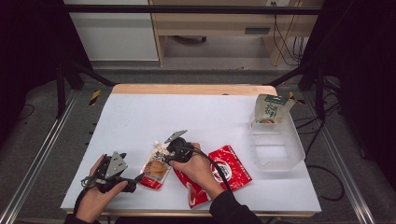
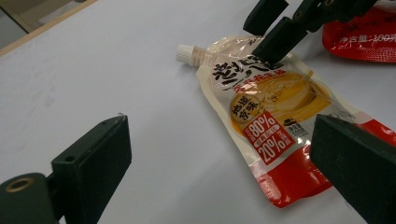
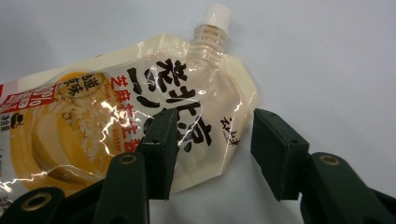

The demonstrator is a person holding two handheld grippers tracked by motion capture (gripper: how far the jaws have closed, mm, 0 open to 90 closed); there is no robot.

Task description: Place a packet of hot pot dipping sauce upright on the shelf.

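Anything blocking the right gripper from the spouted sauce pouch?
Nothing visible. The right gripper sits right over the spouted pouch, jaws apart astride its upper corner below the cap. No other item lies between jaws and pouch; the red packet is off to the side.

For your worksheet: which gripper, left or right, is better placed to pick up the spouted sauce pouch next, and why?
The right gripper. Its open jaws already straddle the edge of the sauce pouch just below the cap. The left gripper is open too, but the pouch lies ahead of it.

Spout pouch (image 1: 156, 164) flat nr table's (image 1: 140, 116) front edge, left of ctr; flat packet (image 1: 219, 173) just right; tub (image 1: 276, 145) by right edge, carton (image 1: 271, 108) upright inside.
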